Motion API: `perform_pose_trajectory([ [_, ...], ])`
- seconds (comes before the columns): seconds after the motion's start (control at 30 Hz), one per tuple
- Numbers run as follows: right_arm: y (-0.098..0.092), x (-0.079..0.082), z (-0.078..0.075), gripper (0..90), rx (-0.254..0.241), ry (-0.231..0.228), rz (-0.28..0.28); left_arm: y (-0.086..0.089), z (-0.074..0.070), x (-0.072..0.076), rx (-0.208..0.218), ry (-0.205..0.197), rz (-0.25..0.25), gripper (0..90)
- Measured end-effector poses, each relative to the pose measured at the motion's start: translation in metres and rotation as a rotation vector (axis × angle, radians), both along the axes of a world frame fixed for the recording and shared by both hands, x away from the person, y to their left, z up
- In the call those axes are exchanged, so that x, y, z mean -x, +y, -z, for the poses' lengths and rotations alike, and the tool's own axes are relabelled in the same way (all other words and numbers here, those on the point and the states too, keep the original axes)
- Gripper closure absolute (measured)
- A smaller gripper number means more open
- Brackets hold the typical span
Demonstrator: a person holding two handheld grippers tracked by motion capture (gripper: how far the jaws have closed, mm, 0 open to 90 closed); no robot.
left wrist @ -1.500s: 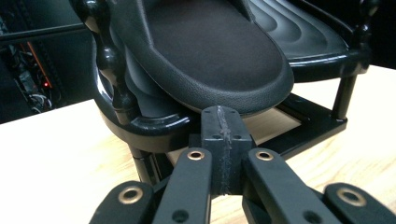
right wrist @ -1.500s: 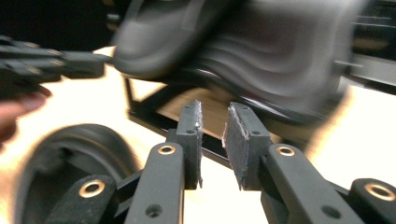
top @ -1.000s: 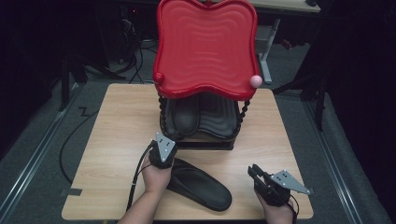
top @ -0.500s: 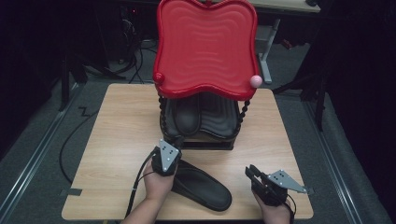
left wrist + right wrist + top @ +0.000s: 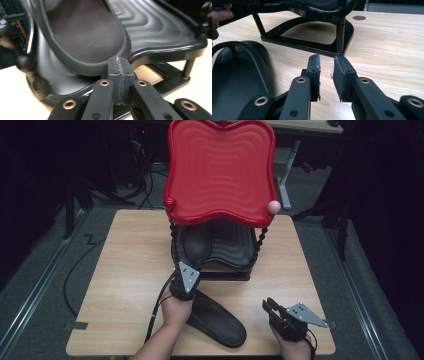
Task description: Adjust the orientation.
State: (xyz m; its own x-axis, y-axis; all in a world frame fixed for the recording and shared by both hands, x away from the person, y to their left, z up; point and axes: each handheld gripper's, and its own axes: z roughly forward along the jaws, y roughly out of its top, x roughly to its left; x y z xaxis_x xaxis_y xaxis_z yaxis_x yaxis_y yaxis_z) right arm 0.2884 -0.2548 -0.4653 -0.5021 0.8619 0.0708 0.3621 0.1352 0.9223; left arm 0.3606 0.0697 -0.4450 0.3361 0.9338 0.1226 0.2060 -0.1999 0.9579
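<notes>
A two-level rack stands mid-table, with a red wavy tray (image 5: 220, 170) above a black wavy tray (image 5: 235, 245). One black slipper (image 5: 195, 242) lies on the black tray's left side. Its rounded end (image 5: 85, 35) is just beyond my left gripper (image 5: 118, 72), whose pads are pressed together with nothing between them. In the high view my left gripper (image 5: 185, 267) sits at the tray's front left corner. A second black slipper (image 5: 220, 322) lies flat on the table by the left hand. My right gripper (image 5: 326, 67) hovers low over bare wood, slightly open and holding nothing, to the right of that slipper (image 5: 237, 82).
The wooden table (image 5: 125, 270) has free room on its left half and far right. The rack's black base frame (image 5: 312, 47) and twisted posts stand ahead of my right gripper (image 5: 267, 304). A pink ball (image 5: 273, 206) and a red ball (image 5: 170, 202) cap the red tray's corners.
My left gripper has edged forward and a little to the right, up to the black tray's front edge. The right gripper and both slippers have stayed put.
</notes>
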Motion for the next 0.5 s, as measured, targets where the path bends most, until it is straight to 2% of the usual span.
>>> perform_pose_trajectory([
  [0.23, 0.0017, -0.0002, 0.0009, 75.1, 0.001, 0.005, -0.002, 0.0098, -0.0032, -0.0048, 0.015, 0.008, -0.019, 89.6],
  [0.33, 0.0031, -0.0002, 0.0015, 75.1, 0.006, 0.006, -0.005, 0.0102, -0.0045, -0.0042, 0.019, -0.008, -0.018, 88.6],
  [0.5, 0.0051, -0.0001, 0.0029, 75.1, 0.011, 0.010, -0.009, 0.0082, -0.0062, -0.0092, 0.014, 0.001, -0.011, 86.1],
])
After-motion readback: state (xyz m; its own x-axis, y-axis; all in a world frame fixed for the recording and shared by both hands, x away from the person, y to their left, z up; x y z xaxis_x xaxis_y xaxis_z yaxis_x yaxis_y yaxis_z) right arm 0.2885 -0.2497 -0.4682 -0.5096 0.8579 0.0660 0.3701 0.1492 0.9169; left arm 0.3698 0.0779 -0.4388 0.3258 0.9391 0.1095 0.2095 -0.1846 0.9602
